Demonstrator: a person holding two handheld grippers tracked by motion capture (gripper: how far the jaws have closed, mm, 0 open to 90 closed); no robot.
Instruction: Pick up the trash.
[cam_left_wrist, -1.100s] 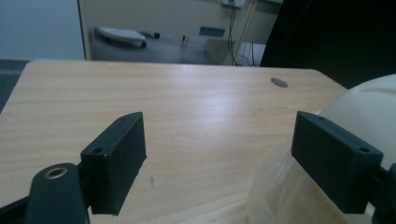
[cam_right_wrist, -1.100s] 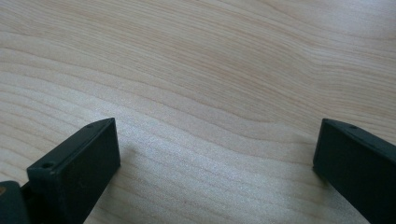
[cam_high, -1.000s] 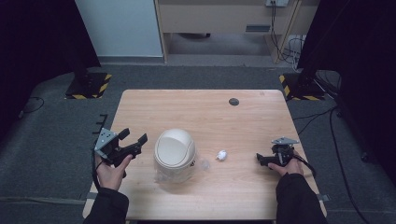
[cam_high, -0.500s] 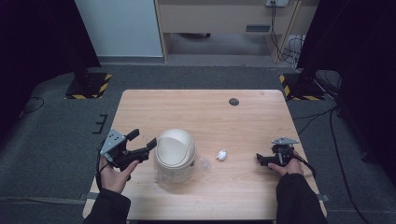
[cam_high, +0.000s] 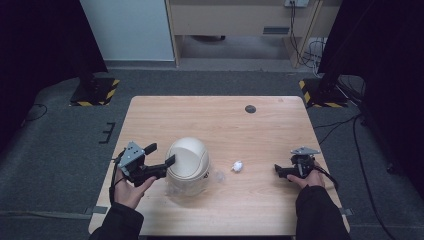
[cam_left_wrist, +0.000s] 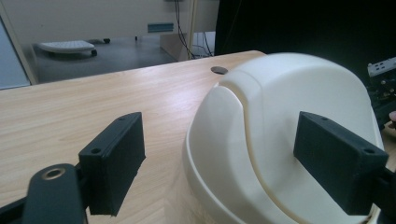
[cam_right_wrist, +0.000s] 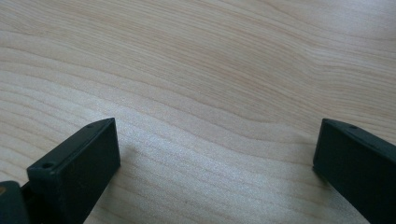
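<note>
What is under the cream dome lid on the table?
The cream dome lid sits on a clear container, whose edge shows below it. The lid covers the container's inside, so its contents are hidden.

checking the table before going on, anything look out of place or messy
One thing: a small crumpled white paper scrap lies loose on the light wooden table, right of the cream domed plastic bin. The bin stands upright and looks undamaged.
</note>
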